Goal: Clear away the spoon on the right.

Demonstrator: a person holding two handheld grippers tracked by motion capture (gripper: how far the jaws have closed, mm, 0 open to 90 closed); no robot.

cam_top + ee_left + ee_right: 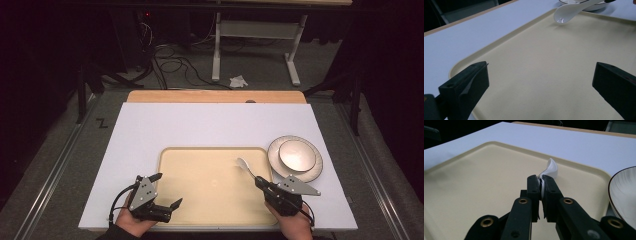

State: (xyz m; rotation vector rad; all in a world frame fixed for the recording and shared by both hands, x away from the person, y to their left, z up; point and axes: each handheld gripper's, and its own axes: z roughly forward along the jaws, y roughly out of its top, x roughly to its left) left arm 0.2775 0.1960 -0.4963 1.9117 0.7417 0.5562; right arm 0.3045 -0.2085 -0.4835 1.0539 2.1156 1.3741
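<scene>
Dark room, grey carpet point(60, 150), cables point(172, 62)

A: Lighting in the high view?

B: Tabletop point(215, 125) lit bright and even from overhead, w/ the room beyond its far edge nearly black. Floor cables barely readable back there. Frame's soft overall, low-res.

A: Shadows?

B: Faint. Small soft one under the spoon point(571, 11) on the tray point(536, 75) in the left gripper view, plus a glare spot on the spoon's bowl.

A: Focus?

B: Left gripper view: jaws at the bottom corners are dark, slightly blurred; the tray surface is grainy. Right gripper view: near jaws fairly sharp, brass rivets catch light; tabletop's far edge goes soft, and the plate point(624, 192) rim at the right is a bit blurred.
</scene>
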